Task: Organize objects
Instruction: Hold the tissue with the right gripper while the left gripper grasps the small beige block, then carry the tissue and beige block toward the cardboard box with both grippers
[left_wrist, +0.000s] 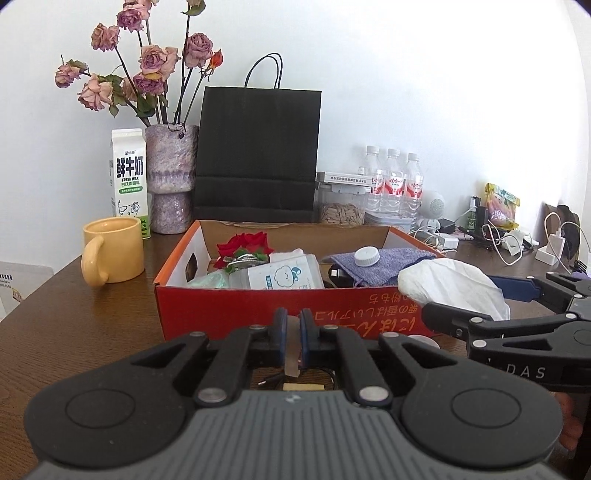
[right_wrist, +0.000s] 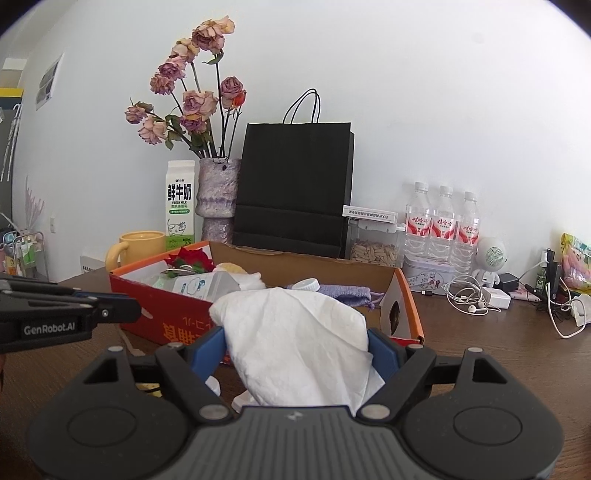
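White tissue (right_wrist: 295, 343) in right claw (right_wrist: 297, 345), left-view tape strip (left_wrist: 293, 347)

Each view is taken from just behind a hand-held gripper, aimed forward along its fingers and tilted slightly down over the bench (left_wrist: 92, 314). The red cardboard box (left_wrist: 258, 306) is seen close ahead in both. Also shared are the black paper bag (right_wrist: 295, 184), the vase of dried roses (right_wrist: 218, 195) and the white wall behind. Each hand-held gripper appears at the edge of the other view.
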